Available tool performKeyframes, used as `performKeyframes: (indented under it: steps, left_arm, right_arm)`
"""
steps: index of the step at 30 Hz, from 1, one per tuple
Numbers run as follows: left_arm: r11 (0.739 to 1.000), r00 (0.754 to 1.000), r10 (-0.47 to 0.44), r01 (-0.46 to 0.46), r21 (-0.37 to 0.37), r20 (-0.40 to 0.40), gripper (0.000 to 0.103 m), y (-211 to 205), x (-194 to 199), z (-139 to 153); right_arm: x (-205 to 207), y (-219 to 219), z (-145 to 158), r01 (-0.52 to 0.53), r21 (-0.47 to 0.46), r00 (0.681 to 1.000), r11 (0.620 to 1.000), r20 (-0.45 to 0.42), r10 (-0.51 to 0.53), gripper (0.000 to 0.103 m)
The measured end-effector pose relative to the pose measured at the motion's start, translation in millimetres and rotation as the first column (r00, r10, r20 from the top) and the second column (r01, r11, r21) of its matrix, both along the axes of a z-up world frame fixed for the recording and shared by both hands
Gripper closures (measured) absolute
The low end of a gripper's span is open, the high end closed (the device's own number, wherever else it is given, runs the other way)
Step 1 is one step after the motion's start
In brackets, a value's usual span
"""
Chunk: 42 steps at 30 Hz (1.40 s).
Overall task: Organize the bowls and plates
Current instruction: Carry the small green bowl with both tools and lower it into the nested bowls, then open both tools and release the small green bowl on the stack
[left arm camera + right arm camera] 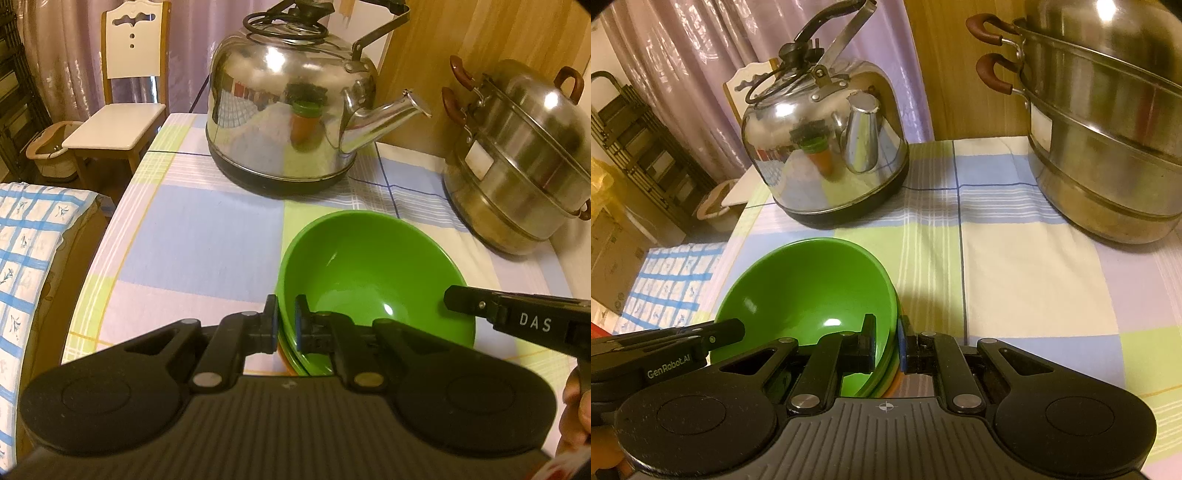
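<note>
A stack of bowls, green ones [373, 273] on top with an orange rim [286, 358] showing beneath, sits over the checked tablecloth [192, 236]. My left gripper [286, 325] is shut on the stack's left rim. My right gripper [886, 343] is shut on the stack's right rim; the green bowls [805, 284] and an orange edge [892, 382] show there. Each gripper shows in the other's view, the right one [498, 314] and the left one [683, 343]. I cannot tell whether the stack rests on the table or is lifted.
A large steel kettle [288, 122] stands at the back of the table. A stacked steel steamer pot [517, 158] stands at the back right against a wooden panel. A white chair [122, 110] and a basket [51, 147] stand past the table's left edge.
</note>
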<state>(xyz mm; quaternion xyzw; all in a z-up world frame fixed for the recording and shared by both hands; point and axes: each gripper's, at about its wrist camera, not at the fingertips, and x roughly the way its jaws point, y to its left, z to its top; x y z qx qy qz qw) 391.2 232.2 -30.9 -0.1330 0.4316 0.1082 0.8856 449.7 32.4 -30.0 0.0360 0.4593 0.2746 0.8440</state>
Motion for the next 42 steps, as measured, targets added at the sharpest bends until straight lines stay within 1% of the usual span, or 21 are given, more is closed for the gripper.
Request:
performKeyframes:
  steps: [3,6,7,8,9,10,11,14,16,17,18,19,20,21,23,25,29,31,35,40,42]
  left_arm:
    - [1.000,1.000,0.003,-0.003,-0.001,0.017,0.096,0.3,-2.3,1.9]
    - [1.000,0.998,0.019,-0.019,-0.003,0.054,0.094,0.0,-7.6,9.9]
    - [1.000,0.998,0.023,-0.023,-0.003,0.062,0.091,-0.2,-9.3,12.9]
    - [1.000,0.997,0.025,-0.025,-0.004,0.069,0.090,-1.1,-10.9,16.1]
    - [1.000,0.997,0.024,-0.024,-0.007,0.076,0.088,-2.6,-13.0,19.7]
    - [1.000,0.996,0.022,-0.021,-0.005,0.081,0.085,-4.3,-15.7,22.7]
    - [1.000,0.996,0.017,-0.017,-0.001,0.085,0.085,-7.2,-18.2,25.9]
    - [1.000,0.995,0.018,-0.018,-0.002,0.103,0.075,-16.0,-30.0,34.7]
    - [1.000,0.993,0.029,-0.029,-0.002,0.110,0.062,-22.6,-40.7,40.1]
    - [0.999,0.993,0.036,-0.037,0.004,0.110,0.060,-26.0,-46.3,42.5]
    - [0.999,0.993,0.044,-0.045,0.012,0.110,0.055,-29.4,-51.8,45.0]
    - [0.998,0.993,0.049,-0.052,0.025,0.109,0.047,-33.5,-58.3,47.8]
    - [0.998,0.993,0.053,-0.057,0.035,0.109,0.043,-37.7,-64.9,50.1]
    - [0.997,0.992,0.058,-0.062,0.039,0.111,0.035,-41.1,-71.5,52.0]
    - [0.996,0.992,0.067,-0.073,0.043,0.110,0.030,-48.0,-85.8,55.9]
    - [0.996,0.991,0.076,-0.081,0.040,0.110,0.017,-54.4,-100.6,58.5]
    - [0.995,0.990,0.085,-0.090,0.037,0.115,0.011,-68.4,-131.5,63.5]
    - [0.995,0.989,0.083,-0.088,0.040,0.120,0.011,-76.4,-146.4,65.7]
    - [0.990,0.987,0.095,-0.107,0.087,0.130,0.009,-95.2,-172.6,68.9]
    - [0.991,0.986,0.091,-0.103,0.085,0.139,0.009,-113.7,-197.2,70.4]
    - [0.993,0.983,0.084,-0.097,0.073,0.162,0.009,-118.3,-205.9,71.2]
  right_arm:
    - [-0.7,-3.5,-0.4,0.002,0.016,1.000,1.000,-0.003,-0.002,0.091]
    - [-3.1,-6.8,1.7,0.003,0.030,1.000,1.000,-0.004,-0.002,0.089]
    - [-3.8,-7.6,2.6,0.002,0.031,1.000,1.000,-0.009,-0.002,0.085]
    - [-5.0,-8.4,3.4,0.001,0.032,1.000,0.999,-0.012,-0.001,0.074]
    - [-6.5,-10.3,5.0,0.005,0.037,1.000,0.999,-0.012,-0.004,0.067]
    - [-7.9,-11.9,6.7,0.009,0.041,1.000,0.999,-0.010,-0.009,0.052]
    - [-9.9,-13.9,8.7,0.014,0.047,1.000,0.999,-0.008,-0.013,0.048]
    - [-17.8,-23.0,15.0,0.023,0.061,1.000,0.998,-0.015,-0.022,0.047]
    - [-24.9,-29.9,19.1,0.031,0.063,0.999,0.998,-0.023,-0.030,0.046]
    - [-29.7,-34.1,21.3,0.033,0.063,0.999,0.997,-0.025,-0.031,0.046]
    - [-34.9,-38.5,23.5,0.033,0.061,0.999,0.998,-0.026,-0.032,0.046]
    - [-40.2,-43.1,25.8,0.035,0.062,0.999,0.997,-0.029,-0.033,0.046]
    - [-46.3,-48.6,28.1,0.037,0.061,0.999,0.997,-0.032,-0.035,0.045]
    - [-52.9,-53.8,30.3,0.036,0.060,0.999,0.998,-0.031,-0.034,0.045]
    - [-66.2,-64.2,34.6,0.037,0.059,0.999,0.998,-0.025,-0.036,0.044]
    - [-78.2,-75.1,37.6,0.044,0.058,0.999,0.997,-0.027,-0.043,0.044]
    - [-109.3,-97.2,43.8,0.054,0.050,0.999,0.997,-0.012,-0.053,0.043]
    - [-124.3,-107.0,46.2,0.052,0.042,0.999,0.998,-0.008,-0.052,0.042]
    - [-151.6,-122.9,46.4,0.050,0.036,0.999,0.998,-0.016,-0.049,0.041]
    - [-173.9,-135.3,46.8,0.064,0.042,0.998,0.997,-0.031,-0.063,0.041]
    - [-179.2,-138.1,46.9,0.069,0.051,0.997,0.996,-0.042,-0.067,0.041]
